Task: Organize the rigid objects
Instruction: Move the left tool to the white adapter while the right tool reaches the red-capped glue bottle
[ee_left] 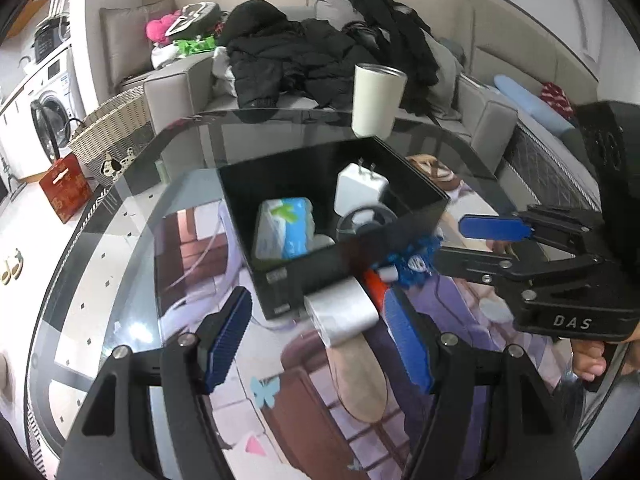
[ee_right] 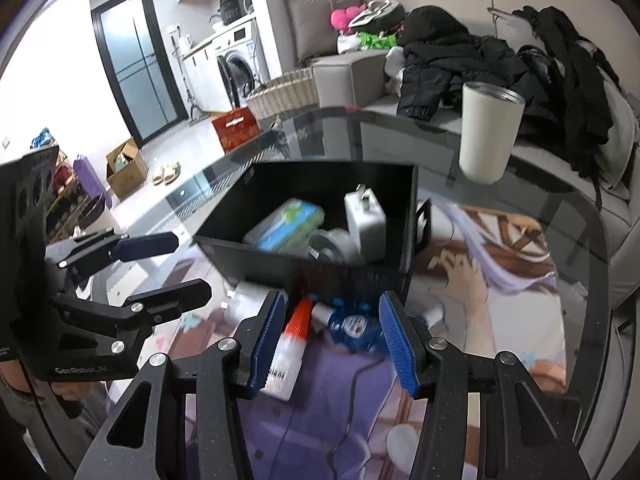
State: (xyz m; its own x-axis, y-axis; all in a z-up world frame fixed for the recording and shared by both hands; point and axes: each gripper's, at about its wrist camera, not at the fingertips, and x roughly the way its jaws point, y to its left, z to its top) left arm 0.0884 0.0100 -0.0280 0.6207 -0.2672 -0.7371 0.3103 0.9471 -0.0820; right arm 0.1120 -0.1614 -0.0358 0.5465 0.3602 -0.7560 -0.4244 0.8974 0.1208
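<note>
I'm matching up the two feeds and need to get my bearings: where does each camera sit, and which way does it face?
Left wrist: on the left gripper, looking down at the black box and silver block; right gripper and a hand show.
Right wrist: on the right gripper, over the glue bottle and blue toy; left gripper shows.
Shared: box, white cup, sofa.

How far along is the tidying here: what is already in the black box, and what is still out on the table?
Done: the black box holds a white plug adapter, a tissue pack and a grey round item. In hand: nothing; both hand-held grippers, left and right, are open. Left: silver block, glue bottle, blue object, cup.
</note>
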